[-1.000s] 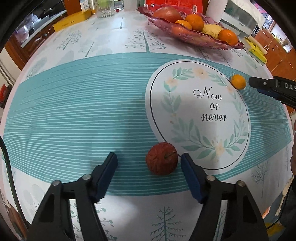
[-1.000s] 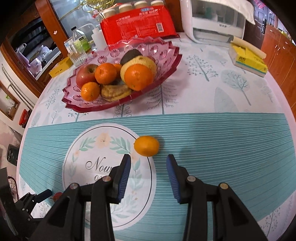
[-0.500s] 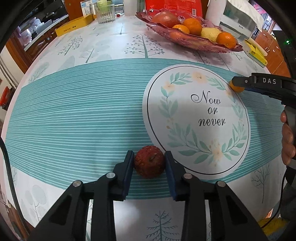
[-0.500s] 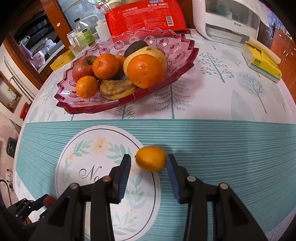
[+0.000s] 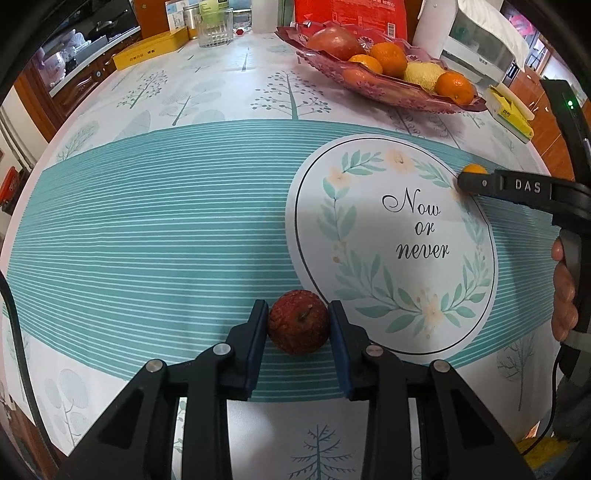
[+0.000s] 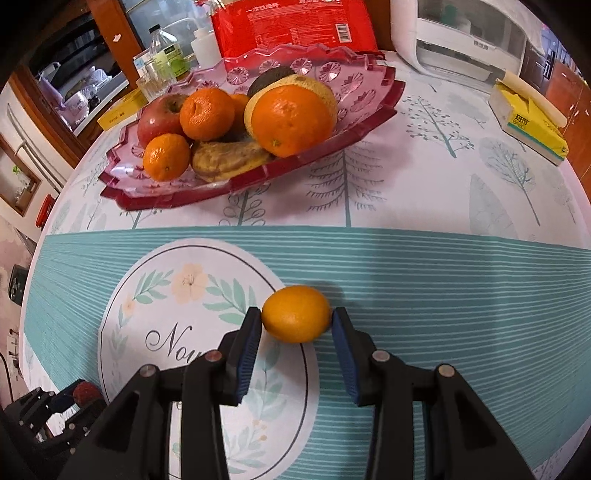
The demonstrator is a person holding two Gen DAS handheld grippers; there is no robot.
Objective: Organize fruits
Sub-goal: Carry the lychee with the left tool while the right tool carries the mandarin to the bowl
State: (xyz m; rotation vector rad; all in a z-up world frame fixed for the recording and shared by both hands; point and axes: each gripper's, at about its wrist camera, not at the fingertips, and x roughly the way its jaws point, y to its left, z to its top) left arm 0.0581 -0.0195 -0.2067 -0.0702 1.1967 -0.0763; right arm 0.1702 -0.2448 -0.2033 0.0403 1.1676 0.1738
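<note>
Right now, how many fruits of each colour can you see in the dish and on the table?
Orange citrus fruits: 5, four in pink glass dish, loose orange citrus
Red: 2, smooth red apple, wrinkled red fruit
Yellow rough-skinned fruit: 1
Brown long fruit: 1
Dark round fruit: 1
Total: 10

Left wrist view: small orange (image 5: 474, 169) mostly hidden behind right tool's (image 5: 466, 183) near finger, only its top showed; holding hand (image 5: 562, 288) cut off at right edge. Right wrist view: left tool (image 6: 62, 400) cropped at lower-left corner, red fruit (image 6: 85, 392) in it mostly covered; dark item (image 6: 271, 76) in pink dish (image 6: 376, 107) behind large orange (image 6: 293, 115), kind not discernible; red packet (image 6: 291, 24) cut by top edge, print too small to read.
</note>
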